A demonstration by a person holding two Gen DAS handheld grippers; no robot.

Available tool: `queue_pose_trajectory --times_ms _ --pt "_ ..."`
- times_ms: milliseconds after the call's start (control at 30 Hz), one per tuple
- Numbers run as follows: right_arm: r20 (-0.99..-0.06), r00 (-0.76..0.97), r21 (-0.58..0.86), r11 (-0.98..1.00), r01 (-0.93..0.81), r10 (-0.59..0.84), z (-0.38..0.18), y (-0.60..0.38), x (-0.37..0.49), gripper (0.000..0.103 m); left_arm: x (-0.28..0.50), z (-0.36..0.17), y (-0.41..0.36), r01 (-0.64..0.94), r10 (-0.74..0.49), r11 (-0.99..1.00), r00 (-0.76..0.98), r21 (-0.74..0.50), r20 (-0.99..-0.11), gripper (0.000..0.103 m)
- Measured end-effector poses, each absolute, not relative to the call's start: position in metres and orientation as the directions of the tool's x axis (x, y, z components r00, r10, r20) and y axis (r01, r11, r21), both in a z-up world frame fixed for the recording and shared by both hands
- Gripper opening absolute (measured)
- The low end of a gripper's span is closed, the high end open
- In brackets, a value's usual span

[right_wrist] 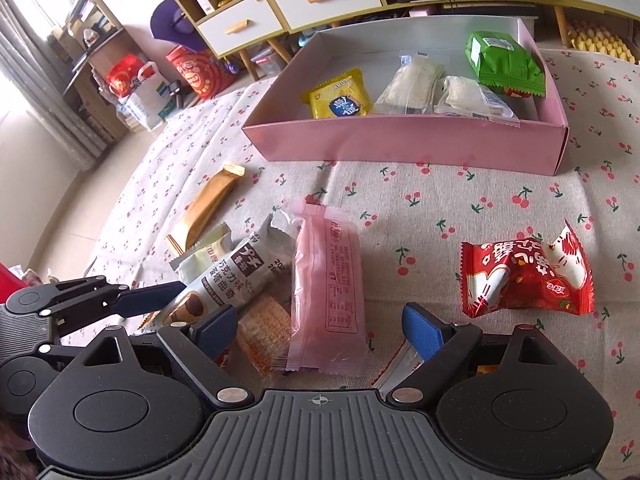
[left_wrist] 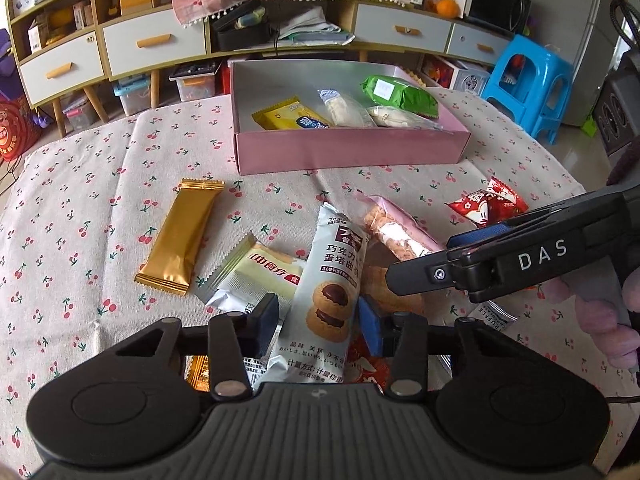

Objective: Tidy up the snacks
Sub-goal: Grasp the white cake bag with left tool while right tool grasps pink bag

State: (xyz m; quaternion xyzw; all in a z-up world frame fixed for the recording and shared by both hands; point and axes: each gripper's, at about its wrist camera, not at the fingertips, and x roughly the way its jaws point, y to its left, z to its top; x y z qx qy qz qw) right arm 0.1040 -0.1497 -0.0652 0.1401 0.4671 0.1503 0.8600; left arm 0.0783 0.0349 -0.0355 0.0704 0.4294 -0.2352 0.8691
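A pink box (left_wrist: 352, 148) (right_wrist: 404, 142) at the far side holds a yellow pack (right_wrist: 340, 100), two pale packs and a green bag (right_wrist: 506, 62). Loose snacks lie on the cherry cloth. My left gripper (left_wrist: 318, 312) is open, its fingers either side of a grey chocolate tart cookie pack (left_wrist: 330, 284) (right_wrist: 224, 280). My right gripper (right_wrist: 320, 330) is open around the near end of a pink wafer pack (right_wrist: 328, 280) (left_wrist: 400, 232). A gold bar (left_wrist: 180, 236), a pale green pack (left_wrist: 256, 276) and a red pack (right_wrist: 528, 276) lie nearby.
The table is covered in a cherry-print cloth (left_wrist: 100, 184). Behind it stand a low cabinet with drawers (left_wrist: 152, 40), a blue plastic stool (left_wrist: 528, 80) and bags on the floor (right_wrist: 144, 88). More wrappers lie under both grippers near the front edge.
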Motion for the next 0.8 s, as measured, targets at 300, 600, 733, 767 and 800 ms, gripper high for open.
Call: queue_pose_trajectory --times_ms 300,600,733,767,800 --pt "-0.766 0.527 0.375 0.922 -0.098 0.367 -0.065 -0.15 0.104 0.069 0.08 -0.033 0.035 0.456 -0.357 0.884 0.512 -0.105 -0.781 0.031" --pt "-0.756 0.524 0.415 0.906 -0.081 0.393 -0.064 -0.154 0.103 0.037 0.082 -0.026 0.039 0.429 -0.364 0.894 0.522 -0.131 -0.771 0.026" --pt "-0.757 0.523 0.416 0.906 -0.076 0.391 -0.062 -0.154 0.104 0.035 0.084 -0.023 0.041 0.415 -0.361 0.899 0.525 -0.138 -0.771 0.026" --pt "-0.758 0.521 0.418 0.905 -0.072 0.392 -0.062 -0.154 0.104 0.034 0.085 -0.023 0.042 0.407 -0.358 0.902 0.523 -0.143 -0.774 0.026" --pt "-0.759 0.519 0.421 0.904 -0.067 0.392 -0.062 -0.154 0.105 0.034 0.085 -0.022 0.043 0.4 -0.358 0.904 0.52 -0.149 -0.776 0.026"
